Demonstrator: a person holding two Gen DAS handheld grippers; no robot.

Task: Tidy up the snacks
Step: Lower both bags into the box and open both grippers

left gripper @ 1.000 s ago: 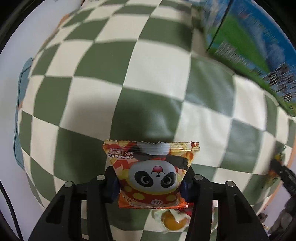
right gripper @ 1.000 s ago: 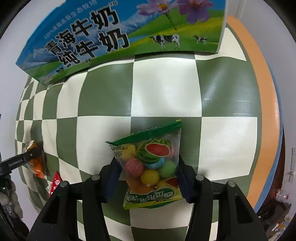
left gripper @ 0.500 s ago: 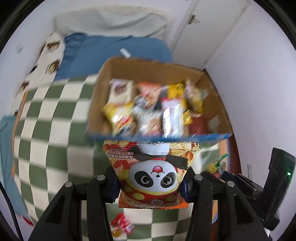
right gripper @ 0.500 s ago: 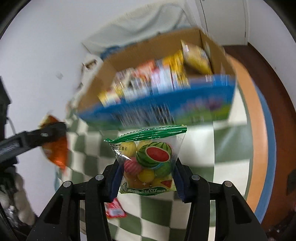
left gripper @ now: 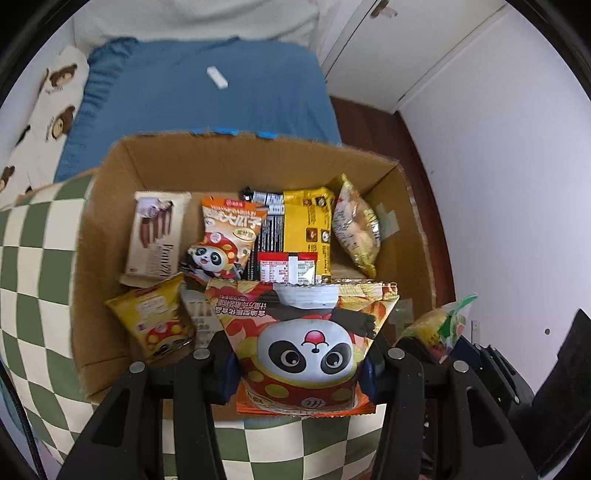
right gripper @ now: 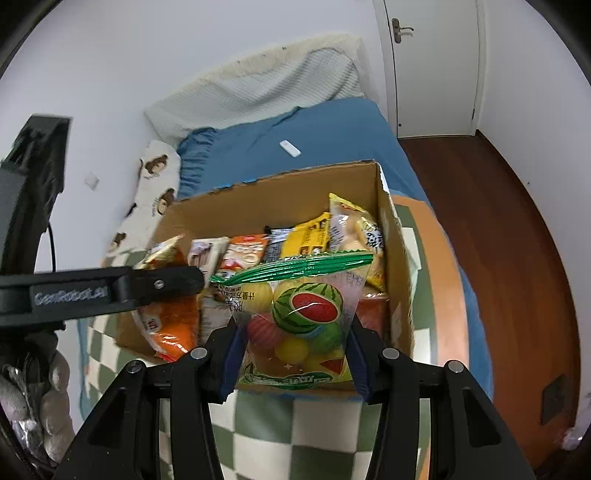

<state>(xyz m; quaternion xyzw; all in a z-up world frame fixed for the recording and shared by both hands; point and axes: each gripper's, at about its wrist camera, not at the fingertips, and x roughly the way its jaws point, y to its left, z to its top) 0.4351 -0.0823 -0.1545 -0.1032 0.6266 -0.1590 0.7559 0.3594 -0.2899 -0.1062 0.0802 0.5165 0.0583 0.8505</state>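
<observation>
orange panda-printed snack packet [left gripper: 306, 343] and clear watermelon candy bag [right gripper: 299, 325] are held clamped in the left gripper [left gripper: 299, 369] and right gripper [right gripper: 291, 365] over the brown cardboard box [left gripper: 110, 229], release judged due next.

I see a green-and-cream checkered blanket [left gripper: 33, 266] covering the near surface, its squares running under and around the work area. Beyond it lies a blue sheet [left gripper: 207, 107], ruffled along its left edge, with a small white rectangular object [left gripper: 217, 77] resting flat on it, well apart from everything else. Left of the sheet I note a cream cloth printed with brown bears [left gripper: 48, 110]. A white knitted cover [right gripper: 280, 85] is bunched against the wall at the far end. To the right: dark wooden floor [right gripper: 517, 236] and a white door [right gripper: 432, 66] with a metal handle [right gripper: 400, 29].
</observation>
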